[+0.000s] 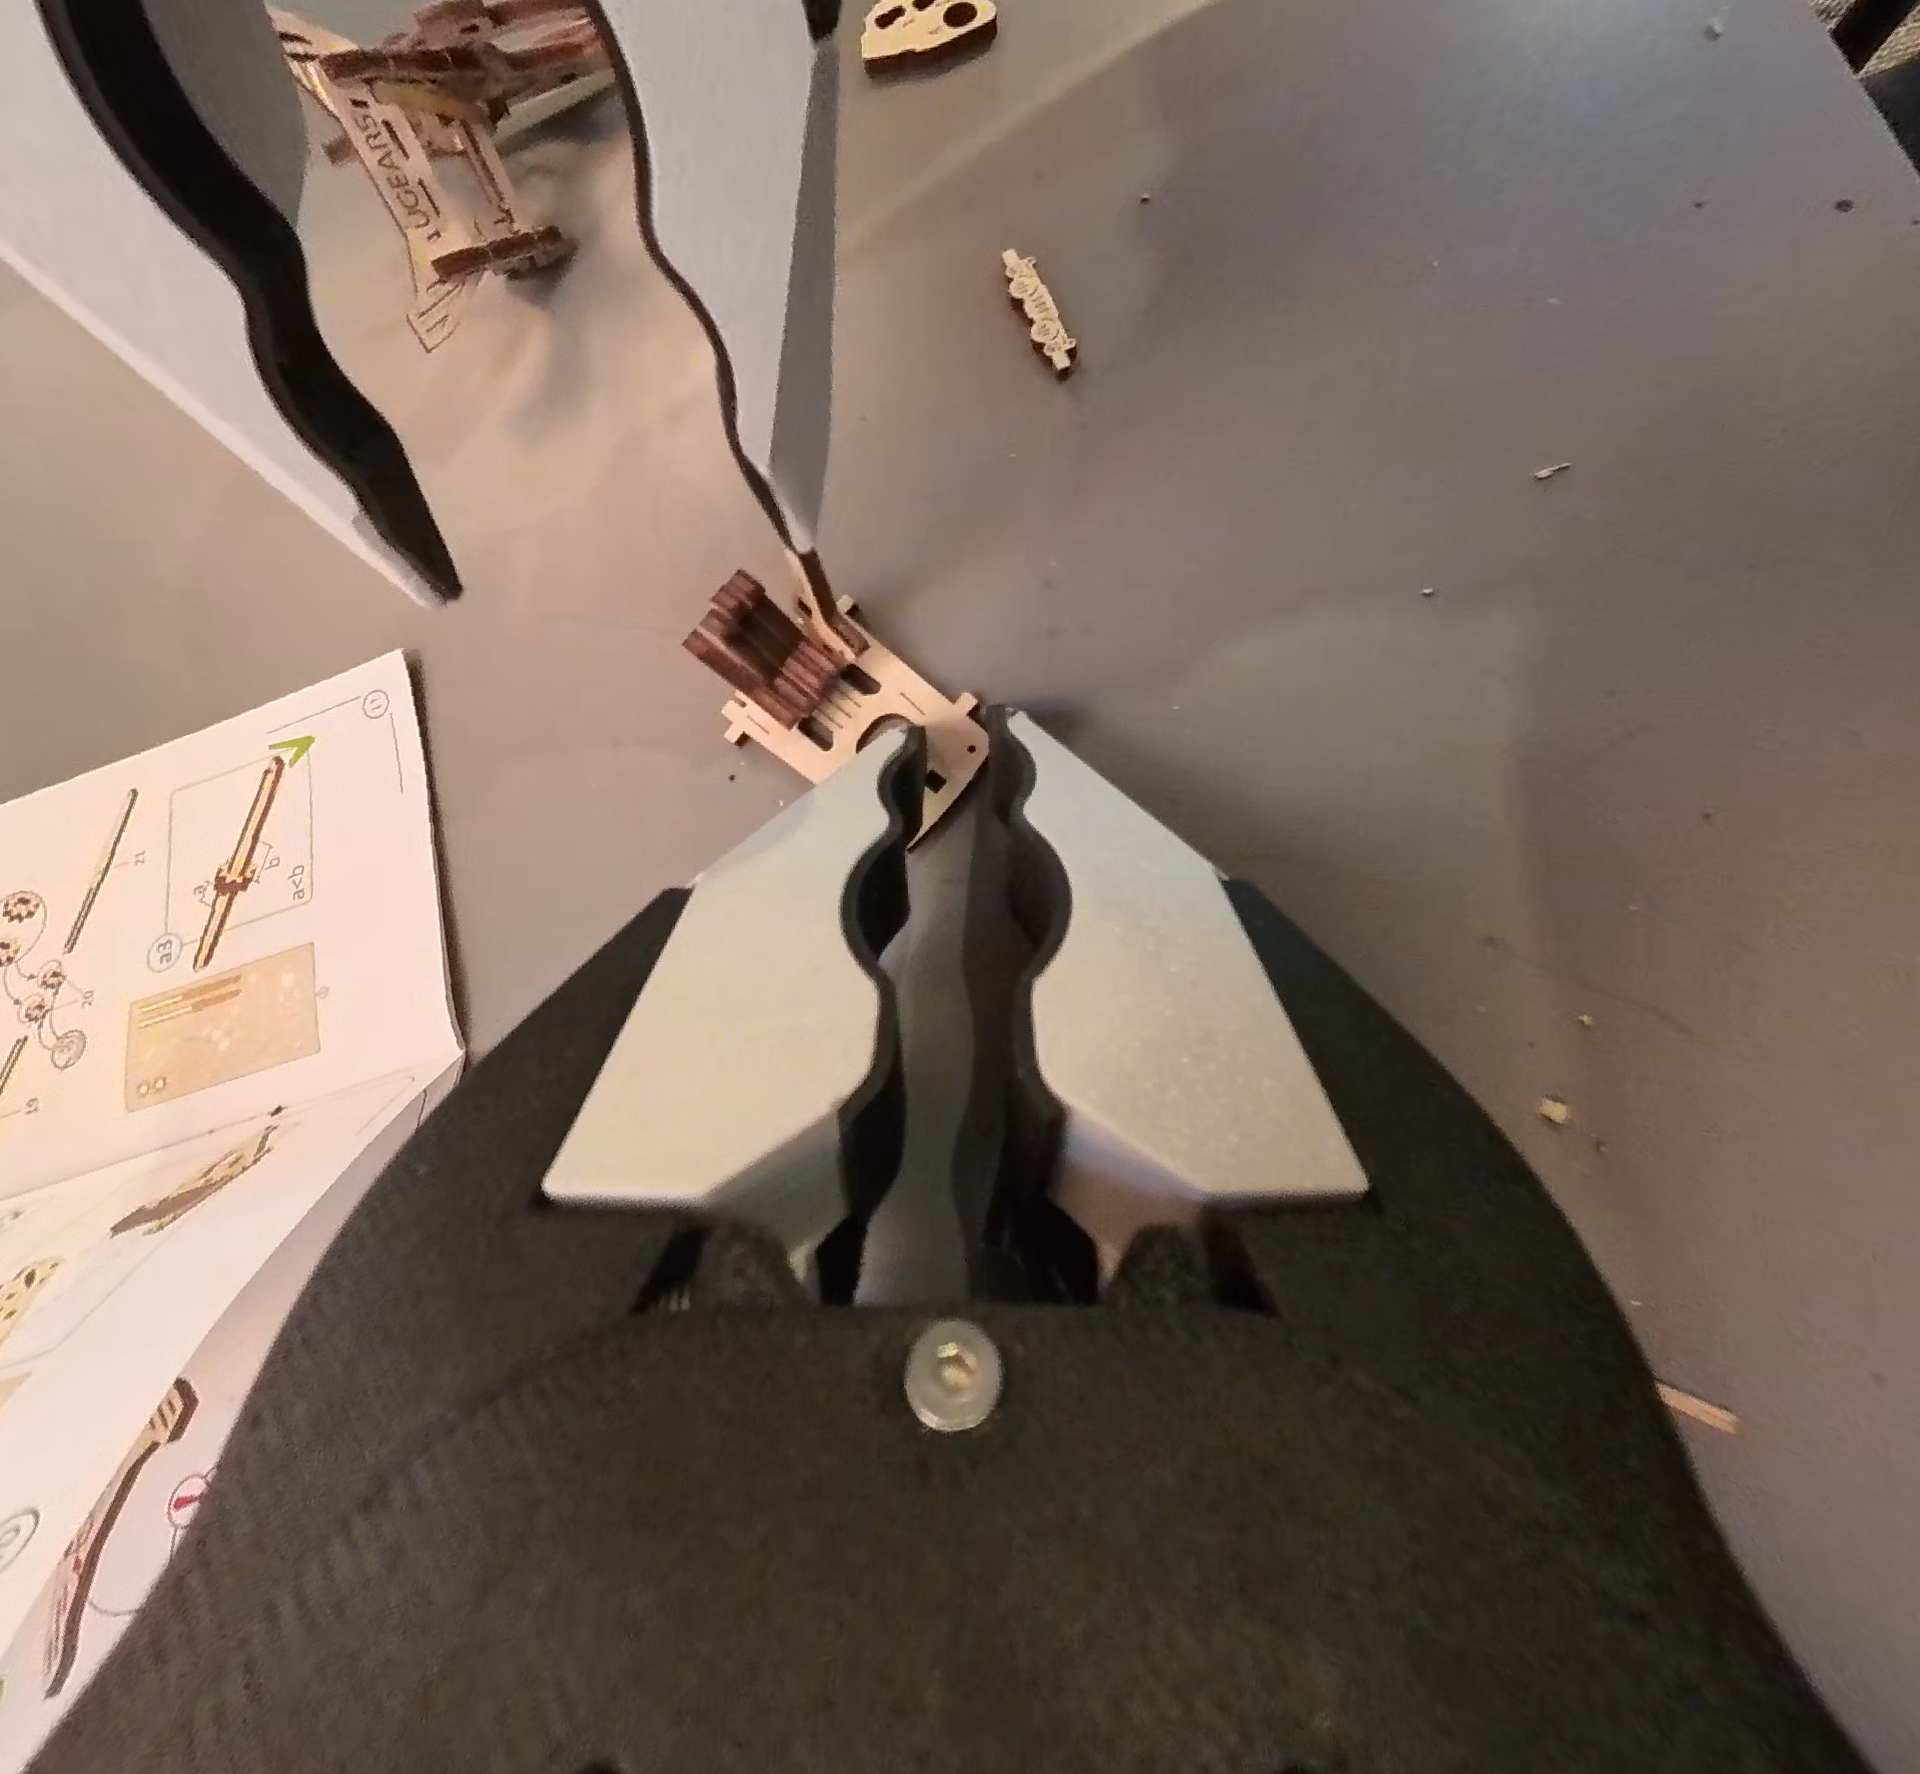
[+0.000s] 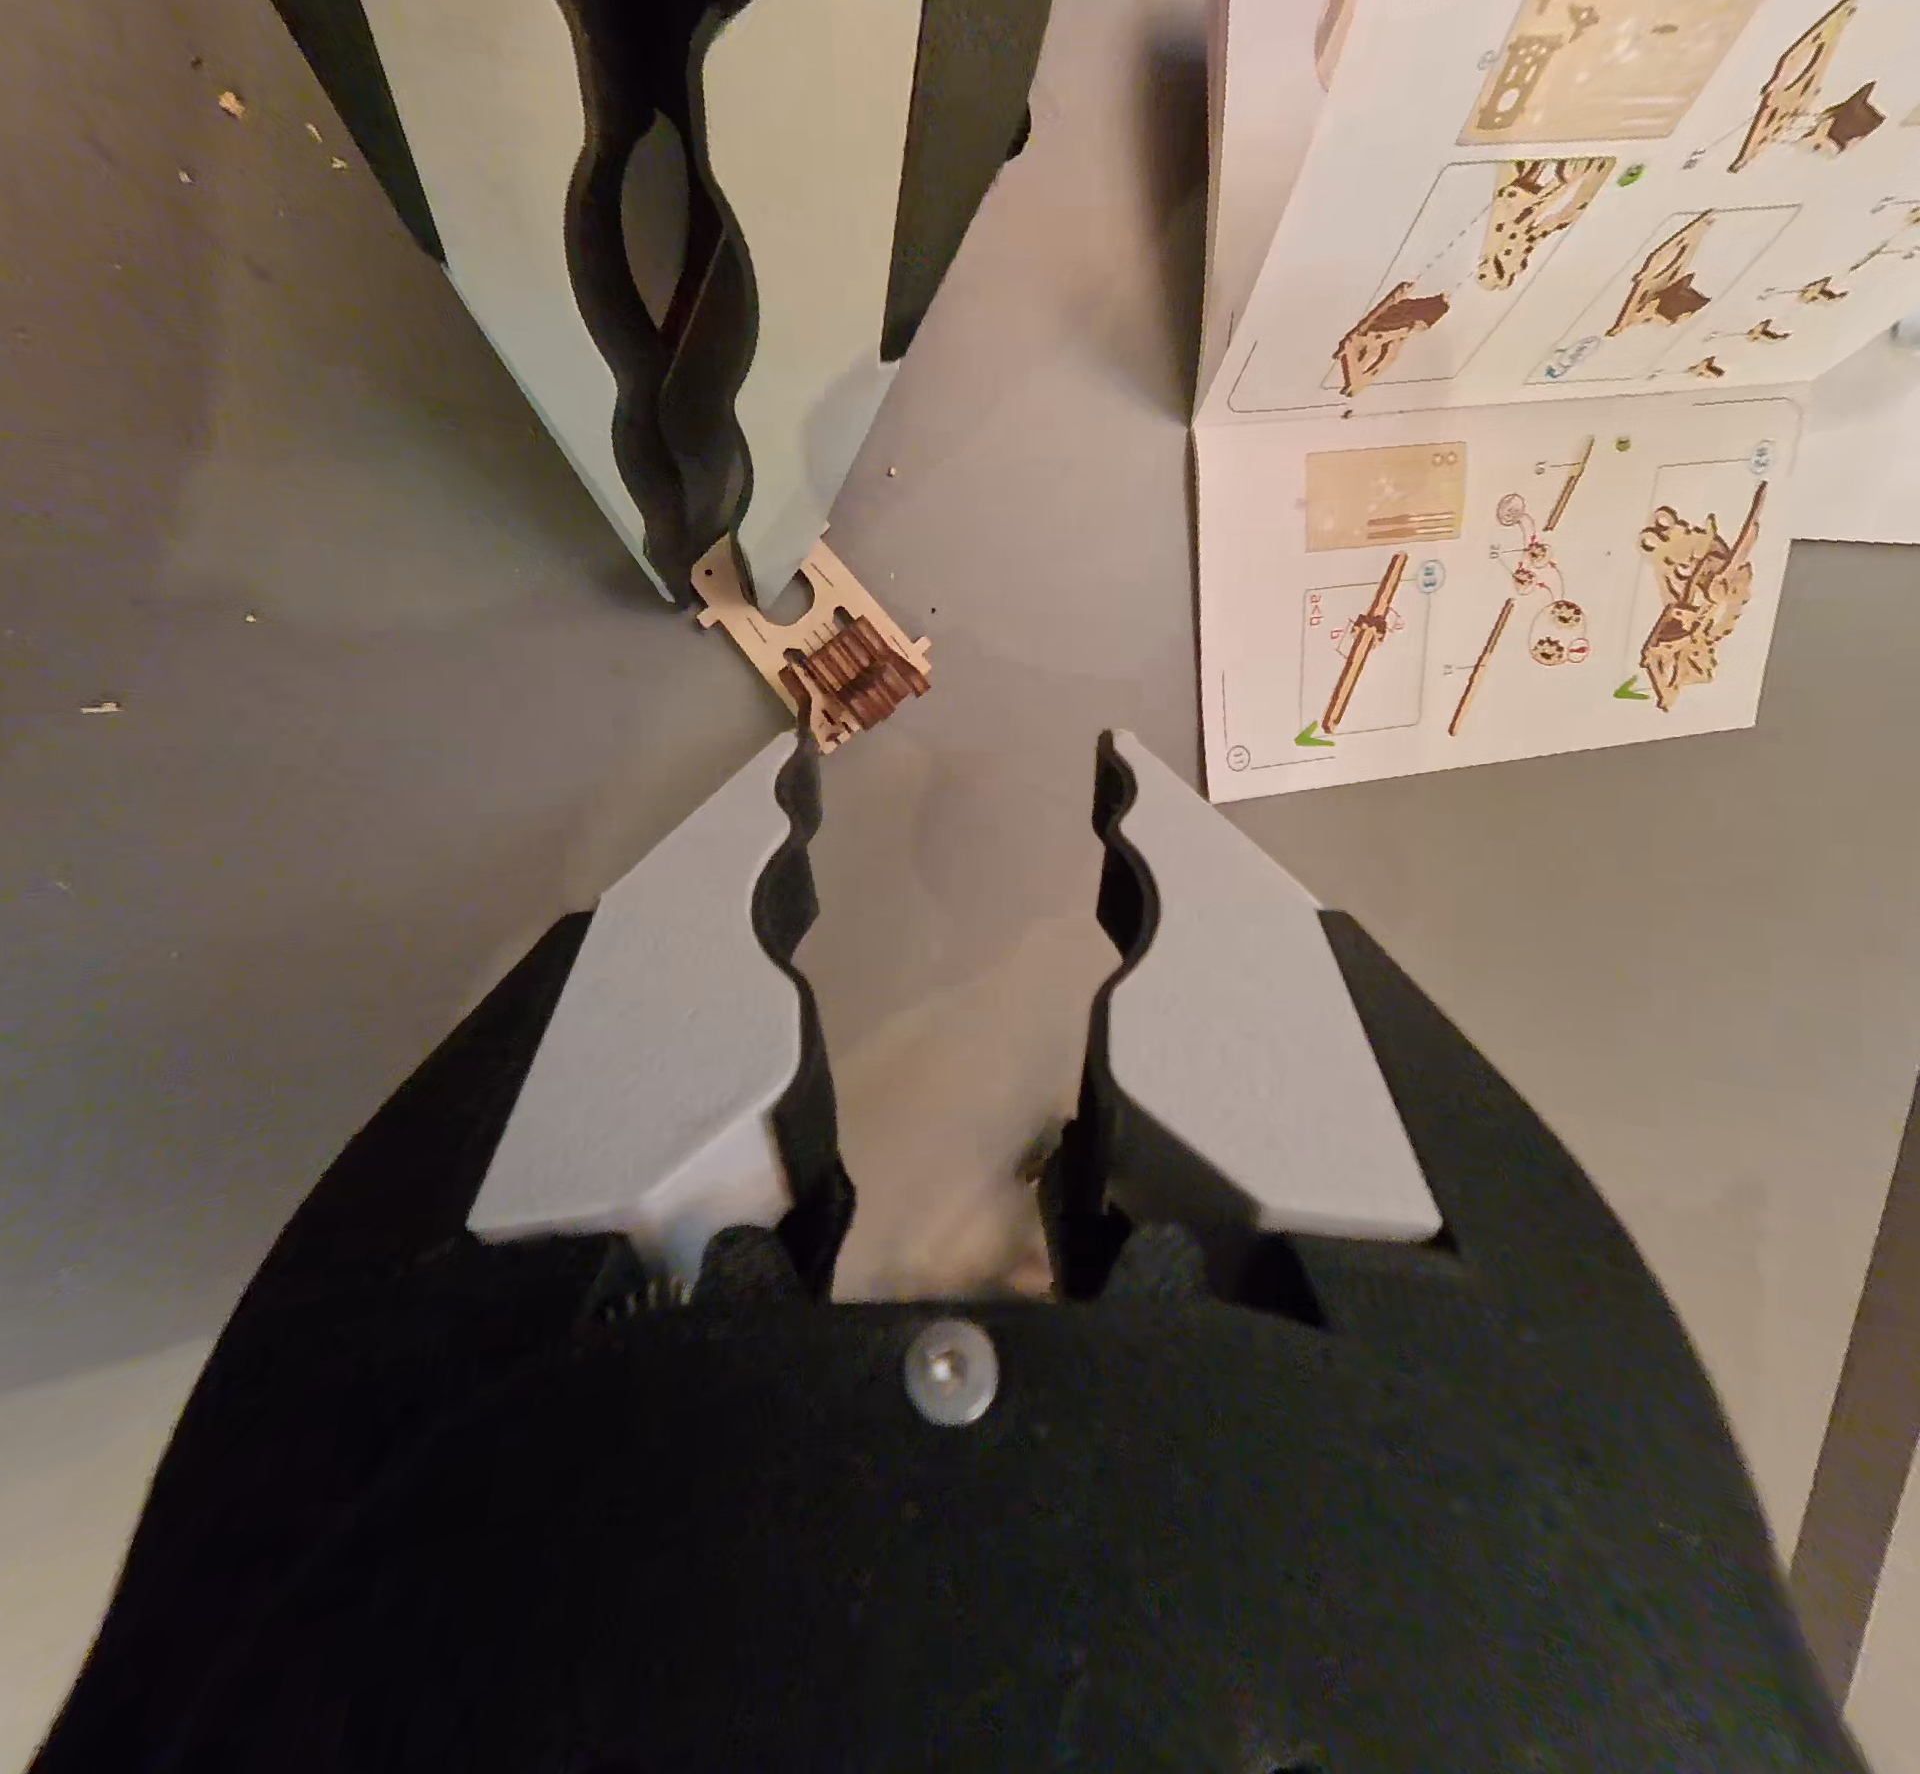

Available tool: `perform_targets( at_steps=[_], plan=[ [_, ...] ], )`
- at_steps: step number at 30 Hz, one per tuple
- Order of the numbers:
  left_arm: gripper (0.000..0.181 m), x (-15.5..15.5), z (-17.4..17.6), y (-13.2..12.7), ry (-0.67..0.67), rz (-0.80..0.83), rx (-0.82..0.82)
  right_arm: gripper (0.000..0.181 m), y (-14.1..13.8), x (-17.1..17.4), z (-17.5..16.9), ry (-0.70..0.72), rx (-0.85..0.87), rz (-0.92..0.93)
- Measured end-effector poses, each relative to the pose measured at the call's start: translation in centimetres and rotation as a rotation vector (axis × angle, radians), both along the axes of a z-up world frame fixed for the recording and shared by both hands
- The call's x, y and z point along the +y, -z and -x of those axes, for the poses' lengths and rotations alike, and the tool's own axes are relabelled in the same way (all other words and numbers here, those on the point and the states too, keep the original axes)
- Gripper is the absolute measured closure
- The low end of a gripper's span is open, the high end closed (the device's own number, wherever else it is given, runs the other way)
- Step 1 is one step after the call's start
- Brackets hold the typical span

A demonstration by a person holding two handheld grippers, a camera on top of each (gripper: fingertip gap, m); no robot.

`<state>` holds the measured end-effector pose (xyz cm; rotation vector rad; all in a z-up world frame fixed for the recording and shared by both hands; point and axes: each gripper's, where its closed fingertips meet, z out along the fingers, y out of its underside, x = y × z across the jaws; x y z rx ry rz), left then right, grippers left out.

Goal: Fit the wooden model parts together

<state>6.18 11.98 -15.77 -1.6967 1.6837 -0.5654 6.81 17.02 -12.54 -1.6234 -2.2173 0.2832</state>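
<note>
A small flat wooden plate [image 1: 904,701] with a block of dark slats [image 1: 769,649] on it lies on the grey table. My left gripper [image 1: 956,737] is shut on the plate's near corner. In the right wrist view the plate [image 2: 774,628] sits just ahead of my right gripper [image 2: 951,748], with the left gripper [image 2: 717,571] pinching its far end. The right gripper is open and empty. One of its fingertips [image 2: 800,753] touches the plate's near corner. In the left wrist view the right gripper [image 1: 613,550] comes in from the top.
A partly built wooden model [image 1: 457,145] stands at the back left. A small oval wooden piece [image 1: 930,25] and a short wooden strip [image 1: 1044,311] lie on the table [image 1: 1455,581]. An open instruction booklet [image 1: 208,945] [image 2: 1507,374] lies beside the work. Wood chips [image 1: 1553,1111] are scattered about.
</note>
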Motion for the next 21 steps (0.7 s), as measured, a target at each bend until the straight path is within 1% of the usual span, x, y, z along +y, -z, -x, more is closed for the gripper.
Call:
perform_targets(
  at_steps=[1, 8, 11, 12, 13, 16, 17, 18, 19, 21],
  plan=[
    [0.171, 0.0, 0.0, 0.0, 0.0, 0.0, 0.0, 0.13, 0.0, 0.0, 0.0, -0.001, 0.0, -0.003],
    [0.171, 0.0, 0.0, 0.0, 0.0, 0.0, 0.0, 0.132, 0.0, 0.0, 0.2, -0.002, 0.013, 0.02],
    [0.171, 0.0, 0.0, 0.0, 0.0, 0.0, 0.0, 0.136, 0.0, -0.1, 0.5, -0.009, 0.02, 0.022],
    [0.171, 0.0, 0.0, 0.0, 0.0, 0.0, 0.0, 0.142, 0.0, -0.1, 0.5, -0.018, 0.02, 0.01],
    [0.171, 0.0, 0.0, 0.0, 0.0, 0.0, 0.0, 0.143, 0.1, -0.1, 0.5, -0.028, 0.007, -0.005],
    [0.171, 0.0, 0.0, 0.0, 0.001, -0.001, 0.0, 0.149, 1.4, 0.1, -0.1, -0.037, -0.051, -0.045],
    [0.17, 0.0, 0.0, 0.0, 0.001, 0.0, 0.0, 0.147, 1.3, 0.0, 0.0, -0.031, -0.032, -0.035],
    [0.171, 0.0, 0.0, 0.0, 0.001, 0.0, 0.0, 0.138, 1.0, 0.1, 0.1, -0.011, -0.013, -0.024],
    [0.171, 0.0, 0.0, 0.0, 0.001, 0.0, 0.0, 0.134, 0.6, 0.2, 0.1, 0.012, 0.001, -0.006],
    [0.171, 0.0, 0.0, 0.0, 0.001, 0.002, 0.0, 0.136, -0.4, 0.0, 0.0, 0.05, 0.023, 0.047]
  ],
)
